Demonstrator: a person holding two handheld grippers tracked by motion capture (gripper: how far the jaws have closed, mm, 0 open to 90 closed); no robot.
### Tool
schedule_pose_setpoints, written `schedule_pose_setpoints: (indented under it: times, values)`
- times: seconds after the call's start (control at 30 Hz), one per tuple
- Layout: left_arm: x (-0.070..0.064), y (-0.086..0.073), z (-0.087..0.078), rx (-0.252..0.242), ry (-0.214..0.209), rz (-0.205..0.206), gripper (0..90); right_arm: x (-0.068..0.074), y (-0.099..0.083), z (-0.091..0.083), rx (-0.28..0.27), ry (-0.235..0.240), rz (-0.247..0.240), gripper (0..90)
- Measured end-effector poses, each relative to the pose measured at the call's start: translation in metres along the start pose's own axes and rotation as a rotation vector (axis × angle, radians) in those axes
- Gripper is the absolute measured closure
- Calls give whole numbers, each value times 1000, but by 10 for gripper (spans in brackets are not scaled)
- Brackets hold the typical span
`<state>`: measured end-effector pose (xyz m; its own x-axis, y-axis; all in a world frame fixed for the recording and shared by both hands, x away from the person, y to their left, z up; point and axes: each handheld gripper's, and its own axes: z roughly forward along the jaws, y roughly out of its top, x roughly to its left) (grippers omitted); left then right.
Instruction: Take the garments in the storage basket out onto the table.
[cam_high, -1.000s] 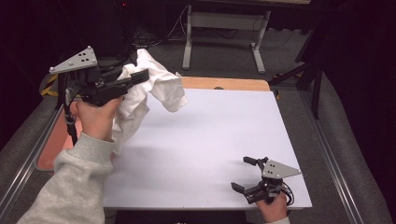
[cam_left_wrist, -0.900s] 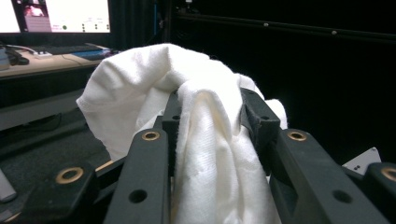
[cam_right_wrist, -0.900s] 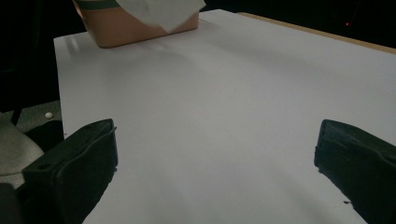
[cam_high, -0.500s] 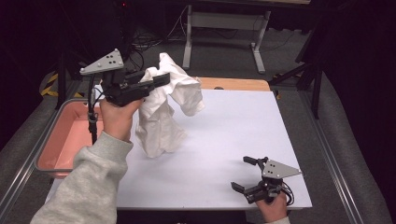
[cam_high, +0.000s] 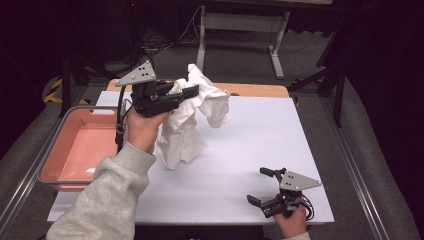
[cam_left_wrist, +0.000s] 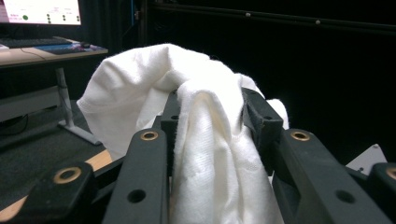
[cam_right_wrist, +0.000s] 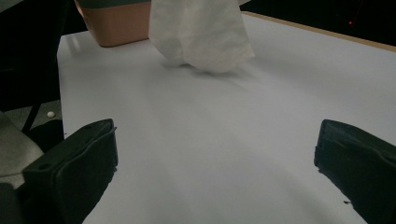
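Hanging from the left gripper (cam_high: 192, 92), the white cloth (cam_high: 186, 131) drooped in a bunched column straight below the jaws, its lowest fold reaching down to the white table top (cam_high: 260, 135), where it seemed to touch or nearly touch. The left gripper was raised well above the table, and its jaws were clamped on a thick gathered ridge of the cloth; in the left gripper view the fabric (cam_left_wrist: 205, 154) was squeezed between the two black jaws and billowed up and over beyond their tips. A second lobe of the cloth spilled past the tips, on the side toward the right gripper. Below and to the outer side of the left gripper, beyond the person's hand (cam_high: 142, 131) and grey sleeve (cam_high: 107, 200), sat the pink bin (cam_high: 75, 150) at the table's edge. The right gripper (cam_high: 267, 189) rested low at the near edge of the table, well apart from the cloth, with its jaws spread wide and nothing between them. In the right gripper view the bare table lay between the parted jaws, and far ahead of them hung the cloth's bottom end (cam_right_wrist: 201, 35), with the bin's wall (cam_right_wrist: 116, 25) just beside it.
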<state>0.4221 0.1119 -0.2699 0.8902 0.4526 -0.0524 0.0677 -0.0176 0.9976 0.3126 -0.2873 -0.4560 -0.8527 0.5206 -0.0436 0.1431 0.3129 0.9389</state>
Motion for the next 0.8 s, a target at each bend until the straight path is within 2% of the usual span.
schedule_pose_setpoints:
  times: [0.37,0.8]
  values:
    - [5,-23,16,60,19,27,657,0,0,1,2,6,4,1]
    - [15,-59,28,143,19,-5,650,0,-1,2,4,9,7,1]
